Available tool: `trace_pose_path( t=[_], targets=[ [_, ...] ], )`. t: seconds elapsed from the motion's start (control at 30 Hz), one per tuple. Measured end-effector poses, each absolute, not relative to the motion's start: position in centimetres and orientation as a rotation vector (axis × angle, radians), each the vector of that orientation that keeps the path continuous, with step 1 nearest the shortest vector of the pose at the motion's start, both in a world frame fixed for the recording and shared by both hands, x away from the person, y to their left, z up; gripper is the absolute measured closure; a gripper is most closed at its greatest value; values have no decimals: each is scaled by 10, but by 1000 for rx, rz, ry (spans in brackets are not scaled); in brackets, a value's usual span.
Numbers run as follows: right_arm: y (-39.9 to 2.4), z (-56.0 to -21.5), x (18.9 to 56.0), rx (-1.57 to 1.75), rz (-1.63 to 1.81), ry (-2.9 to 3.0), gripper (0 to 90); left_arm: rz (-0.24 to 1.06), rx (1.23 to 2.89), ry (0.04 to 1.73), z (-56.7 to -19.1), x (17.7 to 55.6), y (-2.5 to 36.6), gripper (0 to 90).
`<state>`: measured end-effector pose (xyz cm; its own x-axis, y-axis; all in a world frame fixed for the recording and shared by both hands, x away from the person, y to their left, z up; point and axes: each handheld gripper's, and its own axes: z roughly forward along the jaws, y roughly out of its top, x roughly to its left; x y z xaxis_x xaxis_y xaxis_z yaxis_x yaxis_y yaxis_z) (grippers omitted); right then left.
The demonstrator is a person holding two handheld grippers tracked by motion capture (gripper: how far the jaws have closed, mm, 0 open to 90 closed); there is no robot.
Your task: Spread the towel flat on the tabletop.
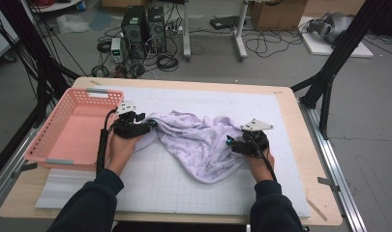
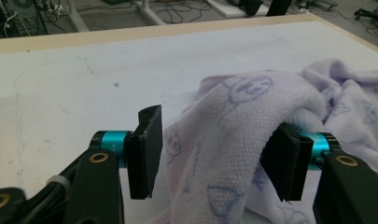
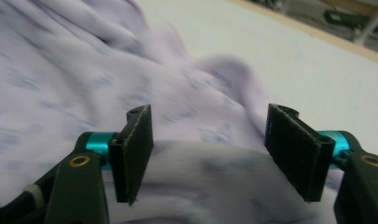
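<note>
Lilac towel (image 1: 203, 142) lying crumpled mid-mat on table (image 1: 300, 193), pink basket (image 1: 72, 130) sitting empty at left. You're holding left gripper (image 1: 146, 124) at towel's left edge, jaws apart, thick fold draping between w/o pads pressing. Right gripper (image 1: 232, 143) sitting at towel's right side, jaws also wide, cloth beneath, nothing clamped. Risks: closing now, you're likely pinching bunched layers, not single edge; fold sliding off left pad; lifting unevenly, towel twisting or dragging across mat.
</note>
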<state>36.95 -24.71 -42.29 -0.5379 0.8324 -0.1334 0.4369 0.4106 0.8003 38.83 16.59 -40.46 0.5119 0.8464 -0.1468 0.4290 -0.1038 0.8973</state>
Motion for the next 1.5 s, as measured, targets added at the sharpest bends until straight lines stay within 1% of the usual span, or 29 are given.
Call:
trace_pose_path(
  t=[0.07, 0.1, 0.13, 0.17, 0.2, 0.27, 0.3, 0.33, 0.37, 0.47, 0.63, 0.73, 0.8, 0.83, 0.9, 0.93, 0.97, 1.03, 1.07, 1.1, 1.13, 1.17, 1.2, 1.23, 1.27, 1.3, 1.33, 1.4, 1.5],
  targets=[
    [-253, -429, 379, 1115, 943, 2168, 314, 508, 1721, 1055, -401, 381, 162, 416],
    [-255, -432, 382, 1137, 915, 2180, 338, 496, 1729, 1042, -400, 378, 160, 421],
    [-258, -435, 384, 1148, 880, 2201, 410, 488, 1734, 1031, -399, 374, 157, 443],
    [-260, -439, 386, 1175, 866, 2233, 451, 484, 1742, 1015, -398, 370, 154, 462],
    [-263, -441, 387, 1218, 906, 2237, 514, 473, 1749, 1008, -398, 368, 151, 479],
    [-265, -441, 387, 1227, 951, 2264, 730, 442, 1752, 974, -398, 361, 144, 507],
    [-263, -441, 385, 1218, 941, 2265, 781, 427, 1758, 959, -399, 357, 140, 524],
    [-261, -440, 384, 1205, 934, 2271, 802, 402, 1766, 948, -400, 354, 135, 529],
    [-260, -440, 384, 1189, 914, 2273, 808, 371, 1780, 931, -403, 351, 129, 530],
    [-260, -440, 384, 1207, 910, 2253, 807, 340, 1827, 913, -412, 348, 117, 512],
    [-265, -439, 380, 1242, 882, 2222, 828, 345, 1899, 942, -428, 352, 105, 411],
    [-269, -438, 378, 1266, 901, 2233, 829, 363, 1995, 932, -438, 356, 93, 346],
    [-270, -439, 377, 1277, 922, 2236, 827, 402, 2063, 916, -444, 356, 81, 331],
    [-271, -439, 377, 1276, 934, 2238, 823, 431, 2079, 912, -445, 355, 76, 304],
    [-272, -439, 377, 1289, 941, 2231, 783, 492, 2126, 898, -446, 351, 64, 232],
    [-272, -439, 377, 1298, 943, 2220, 715, 527, 2152, 890, -448, 349, 57, 199],
    [-273, -440, 377, 1308, 943, 2199, 625, 569, 2150, 885, -448, 344, 50, 170],
    [-274, -441, 377, 1343, 939, 2159, 528, 571, 2141, 882, -449, 341, 47, 218],
    [-276, -442, 377, 1356, 943, 2147, 503, 575, 2136, 877, -449, 340, 47, 250],
    [-278, -443, 377, 1365, 950, 2140, 498, 580, 2138, 861, -448, 339, 46, 314],
    [-279, -444, 377, 1380, 965, 2136, 500, 589, 2140, 836, -448, 338, 46, 414],
    [-279, -444, 376, 1383, 971, 2138, 510, 648, 2165, 799, -447, 337, 47, 585],
    [-279, -444, 376, 1388, 979, 2146, 568, 627, 2155, 797, -447, 339, 50, 734],
    [-279, -443, 376, 1383, 1001, 2169, 655, 598, 2141, 808, -446, 341, 54, 766],
    [-279, -443, 375, 1376, 1009, 2185, 704, 562, 2128, 823, -445, 345, 59, 784],
    [-278, -442, 374, 1364, 1006, 2198, 763, 549, 2122, 831, -444, 347, 63, 793],
    [-276, -442, 373, 1362, 1013, 2214, 796, 557, 2117, 839, -443, 350, 67, 798],
    [-276, -440, 369, 1369, 1032, 2251, 819, 587, 2087, 898, -440, 358, 77, 800],
    [-276, -438, 361, 1374, 1089, 2321, 826, 625, 2040, 982, -434, 373, 94, 800]
  ],
)
